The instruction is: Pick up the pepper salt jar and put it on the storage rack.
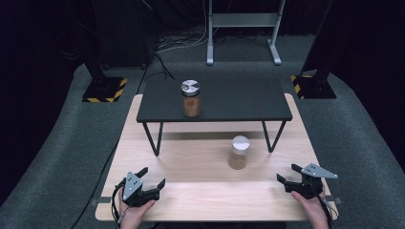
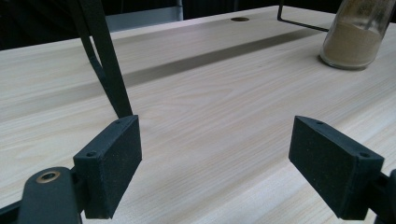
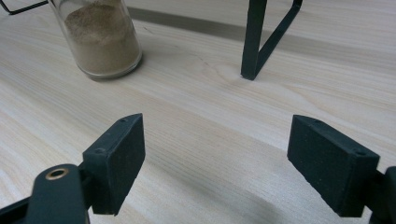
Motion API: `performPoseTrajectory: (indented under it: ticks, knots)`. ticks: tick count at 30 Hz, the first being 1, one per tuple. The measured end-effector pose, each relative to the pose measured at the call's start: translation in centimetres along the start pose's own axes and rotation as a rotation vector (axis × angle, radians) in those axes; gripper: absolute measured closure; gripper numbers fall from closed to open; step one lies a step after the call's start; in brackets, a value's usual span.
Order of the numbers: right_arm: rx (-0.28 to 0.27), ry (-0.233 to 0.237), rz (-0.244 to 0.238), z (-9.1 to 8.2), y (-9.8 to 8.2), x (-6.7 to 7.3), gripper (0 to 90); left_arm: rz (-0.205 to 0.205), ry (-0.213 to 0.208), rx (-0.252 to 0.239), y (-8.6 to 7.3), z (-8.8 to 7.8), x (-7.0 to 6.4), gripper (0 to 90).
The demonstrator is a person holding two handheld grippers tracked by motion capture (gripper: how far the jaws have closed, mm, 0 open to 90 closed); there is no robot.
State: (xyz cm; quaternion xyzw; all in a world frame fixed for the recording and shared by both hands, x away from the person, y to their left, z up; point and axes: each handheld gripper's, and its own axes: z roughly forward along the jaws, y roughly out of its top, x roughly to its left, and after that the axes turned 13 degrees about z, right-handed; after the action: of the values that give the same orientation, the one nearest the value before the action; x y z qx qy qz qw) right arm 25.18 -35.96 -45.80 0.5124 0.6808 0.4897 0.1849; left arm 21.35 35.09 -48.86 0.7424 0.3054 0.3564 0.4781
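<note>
A glass jar with a white lid (image 1: 239, 152) holds tan powder and stands on the light wooden table (image 1: 191, 191), under the front edge of a small black shelf table (image 1: 224, 100). The same jar (image 2: 355, 37) shows at the upper right of the left gripper view, and this jar (image 3: 100, 39) stands at the upper left of the right gripper view. A second jar with a silver lid (image 1: 191, 98) holds reddish-brown powder on top of the black shelf. My left gripper (image 1: 153, 177) rests open at the front left. My right gripper (image 1: 288, 173) rests open at the front right. Nothing lies between either pair of jaws.
The black shelf stands on thin metal legs (image 1: 153, 138) (image 1: 272, 136) on the wooden table. One leg (image 2: 105, 60) rises ahead of my left gripper (image 2: 215, 163), another leg (image 3: 257, 42) ahead of my right gripper (image 3: 217, 163). Grey carpet and stand bases (image 1: 102, 90) surround the table.
</note>
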Motion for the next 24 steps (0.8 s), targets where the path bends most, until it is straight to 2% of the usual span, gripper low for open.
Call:
performPoseTrajectory:
  ticks: [11,17,24]
  knots:
    - [-0.007,0.026,-0.001,0.1,-0.1,0.0,16.1,-0.001,0.001,-0.001,0.0,0.0,0.0,16.6]
    - [-0.039,0.087,0.021,0.3,-0.3,-0.4,14.0,-0.007,-0.001,-0.004,-0.1,-0.1,0.0,16.5]
    - [-0.076,0.160,0.023,1.1,0.2,-0.1,11.6,-0.004,-0.003,-0.003,-0.1,-0.1,0.0,16.5]
